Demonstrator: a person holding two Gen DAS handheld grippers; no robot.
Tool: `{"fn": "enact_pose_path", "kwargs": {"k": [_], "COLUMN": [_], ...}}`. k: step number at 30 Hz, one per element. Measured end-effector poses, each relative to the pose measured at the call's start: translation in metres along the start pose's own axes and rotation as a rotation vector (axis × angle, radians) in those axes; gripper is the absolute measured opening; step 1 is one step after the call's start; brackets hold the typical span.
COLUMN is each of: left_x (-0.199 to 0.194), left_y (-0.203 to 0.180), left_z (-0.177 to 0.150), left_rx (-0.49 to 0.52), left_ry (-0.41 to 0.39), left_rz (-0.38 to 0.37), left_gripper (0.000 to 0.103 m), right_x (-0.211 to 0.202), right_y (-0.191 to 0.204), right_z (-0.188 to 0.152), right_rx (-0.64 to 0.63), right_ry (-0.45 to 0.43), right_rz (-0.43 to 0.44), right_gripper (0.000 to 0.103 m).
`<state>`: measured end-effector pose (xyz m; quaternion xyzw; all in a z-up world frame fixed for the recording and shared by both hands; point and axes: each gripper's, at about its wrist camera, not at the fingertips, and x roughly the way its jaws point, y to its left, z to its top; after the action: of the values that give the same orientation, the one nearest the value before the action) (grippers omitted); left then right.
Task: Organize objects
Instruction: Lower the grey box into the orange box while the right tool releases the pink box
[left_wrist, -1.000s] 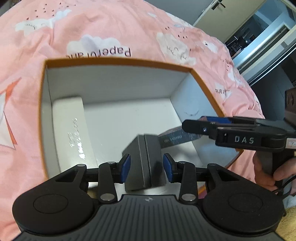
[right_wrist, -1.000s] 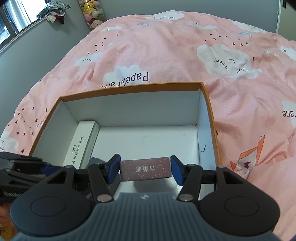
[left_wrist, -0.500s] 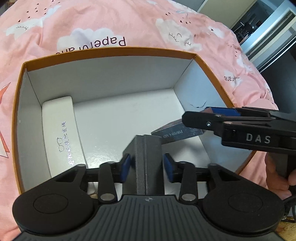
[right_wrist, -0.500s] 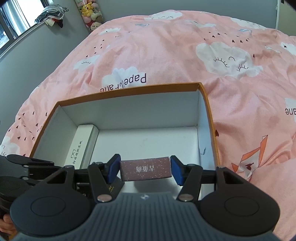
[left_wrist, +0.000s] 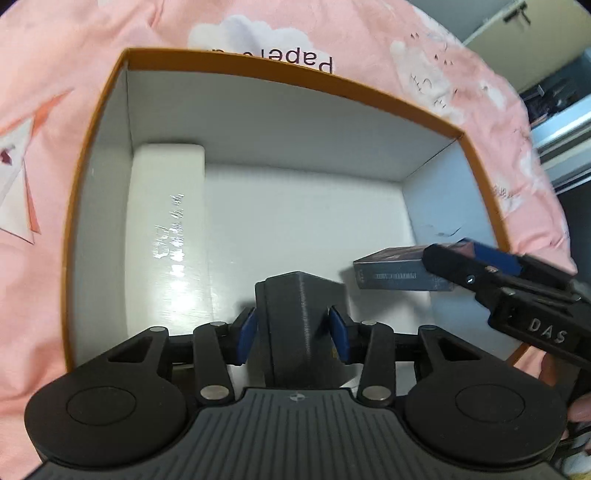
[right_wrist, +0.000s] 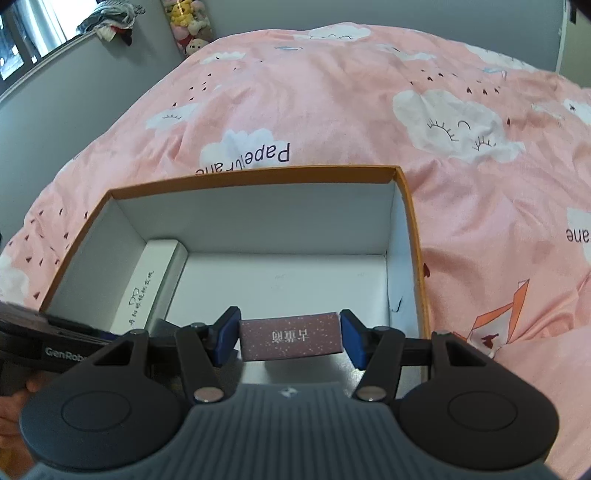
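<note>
An orange-rimmed white box (left_wrist: 295, 79) (right_wrist: 258, 175) lies open on the bed. A long white case (left_wrist: 166, 229) (right_wrist: 147, 291) rests along its left wall. My left gripper (left_wrist: 291, 332) reaches low into the box with a dark grey block (left_wrist: 299, 306) standing between its blue pads. Its jaws are opening and the pads look just clear of the block. My right gripper (right_wrist: 290, 334) is shut on a small maroon card box (right_wrist: 290, 336) (left_wrist: 391, 269), held level over the box's near right part.
A pink cloud-print bedspread (right_wrist: 332, 110) surrounds the box. Plush toys (right_wrist: 188, 26) and a window ledge lie far back on the left. A doorway (left_wrist: 554, 85) opens at the right. A hand (left_wrist: 580, 406) grips the right tool's handle.
My left gripper has sunk deeper into the box and rolled, so the grey block now stands straight, and its pads have spread slightly. The right gripper and its maroon box have stayed put.
</note>
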<state>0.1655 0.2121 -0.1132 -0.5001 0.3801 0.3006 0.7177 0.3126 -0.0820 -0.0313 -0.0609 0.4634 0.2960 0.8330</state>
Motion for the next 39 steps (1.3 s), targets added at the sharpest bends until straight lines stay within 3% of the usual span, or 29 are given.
{"fn": "enact_pose_path", "kwargs": {"k": [2,6,8,12,20,33,39], "left_x": [-0.001,-0.004,-0.004,-0.01,-0.006,0.025,0.039], "left_y": [-0.002,-0.02,-0.026,-0.034,-0.043,-0.044,-0.046], "left_z": [0.001,0.001,0.0,0.003,0.017,0.029,0.03], "left_rx": [0.02,0.155,0.218,0.289,0.364,0.409,0.455], "left_ry": [0.021,0.014,0.012,-0.029,-0.061,0.023,0.103], "left_rz": [0.013,0.184,0.224,0.202,0.185,0.214,0.239], "left_gripper": [0.048,0.045,0.044,0.044,0.043,0.031,0.024], "right_x": [0.0,0.006,0.009,0.008,0.008,0.003,0.021], "right_y": [0.003,0.01,0.016,0.018,0.018,0.017,0.022], "right_z": [-0.001,-0.002,-0.005,-0.008,-0.012,0.002,0.008], "right_rx": [-0.003,0.008,-0.013,-0.017,-0.001,-0.021,-0.125], "right_ry": [0.001,0.01,0.005,0.026,0.173,0.227,0.249], "right_rz": [0.012,0.034,0.006,0.029,0.116,0.146,0.083], "right_gripper": [0.06,0.06,0.06,0.06,0.061,0.06,0.038]}}
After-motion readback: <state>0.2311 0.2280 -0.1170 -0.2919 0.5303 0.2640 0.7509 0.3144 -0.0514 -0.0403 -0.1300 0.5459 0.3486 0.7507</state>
